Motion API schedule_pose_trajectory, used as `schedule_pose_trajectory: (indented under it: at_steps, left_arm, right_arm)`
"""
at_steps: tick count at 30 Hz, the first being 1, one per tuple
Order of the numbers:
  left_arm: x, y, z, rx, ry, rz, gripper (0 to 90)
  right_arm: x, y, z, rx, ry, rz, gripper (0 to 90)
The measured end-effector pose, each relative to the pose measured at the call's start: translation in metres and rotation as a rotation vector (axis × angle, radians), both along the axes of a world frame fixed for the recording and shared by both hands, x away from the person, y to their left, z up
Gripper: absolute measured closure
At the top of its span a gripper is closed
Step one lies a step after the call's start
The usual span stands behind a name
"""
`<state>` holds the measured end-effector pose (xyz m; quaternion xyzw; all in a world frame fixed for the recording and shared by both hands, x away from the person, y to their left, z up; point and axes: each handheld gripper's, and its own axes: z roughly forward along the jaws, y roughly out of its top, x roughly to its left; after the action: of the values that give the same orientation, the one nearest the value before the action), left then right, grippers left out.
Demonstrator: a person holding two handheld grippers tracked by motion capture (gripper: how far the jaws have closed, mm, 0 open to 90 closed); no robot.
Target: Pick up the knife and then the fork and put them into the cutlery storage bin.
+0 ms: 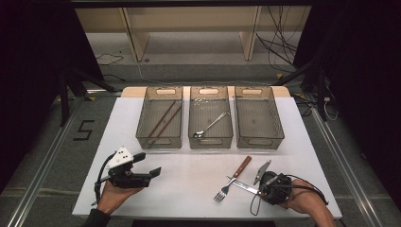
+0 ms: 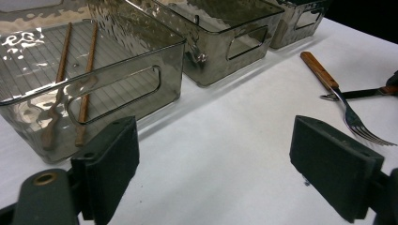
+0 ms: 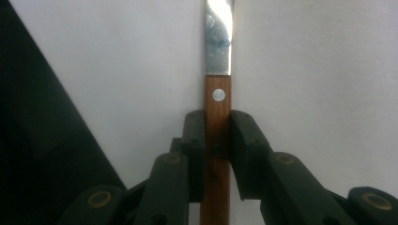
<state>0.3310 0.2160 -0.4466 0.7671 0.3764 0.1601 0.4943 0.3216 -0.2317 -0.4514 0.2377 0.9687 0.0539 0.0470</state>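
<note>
At desk's near edge, right claw (image 1: 263, 187) is clenched on a knife (image 3: 218, 112), pads pressing both sides of its wooden handle w/ blade running straight ahead of the claw over the white top. Just ahead of that claw, a wood-handled fork (image 1: 232, 179) lies across the blade, tines toward the person. Left claw (image 1: 147, 169) rests well apart to the other side, released, jaws spread wide w/ nothing between. Beyond both claws stand three clear bins: chopsticks (image 1: 163, 118) in the left bin (image 1: 160, 142), a spoon (image 1: 210, 126) in the middle one.
</note>
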Motion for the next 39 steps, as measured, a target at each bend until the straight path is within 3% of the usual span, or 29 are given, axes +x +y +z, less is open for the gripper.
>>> schedule_pose_trajectory:
  at_steps: [11,17,27,29,34,39]
  left_arm:
    - [0.000,0.000,0.000,-0.004,-0.001,0.005,15.7]
    - [0.000,0.000,0.000,-0.004,0.000,0.005,15.7]
    - [0.000,0.000,0.000,-0.004,-0.001,0.006,15.7]
    - [0.000,0.000,0.001,-0.005,-0.003,0.007,15.7]
    - [0.000,0.002,0.001,-0.017,-0.005,0.012,15.7]
    - [-0.001,0.004,0.002,-0.027,-0.011,0.015,15.7]
  right_arm:
    - [-0.003,-0.018,0.002,0.003,0.017,-0.019,77.3]
    - [-0.006,-0.029,0.003,0.005,0.025,-0.060,77.3]
    - [-0.007,-0.047,0.010,0.033,-0.011,-0.109,77.3]
    - [-0.007,-0.050,0.014,0.058,-0.034,-0.125,77.3]
    - [-0.002,-0.052,0.027,0.178,-0.114,-0.188,77.3]
    - [0.006,-0.050,0.035,0.260,-0.169,-0.214,77.3]
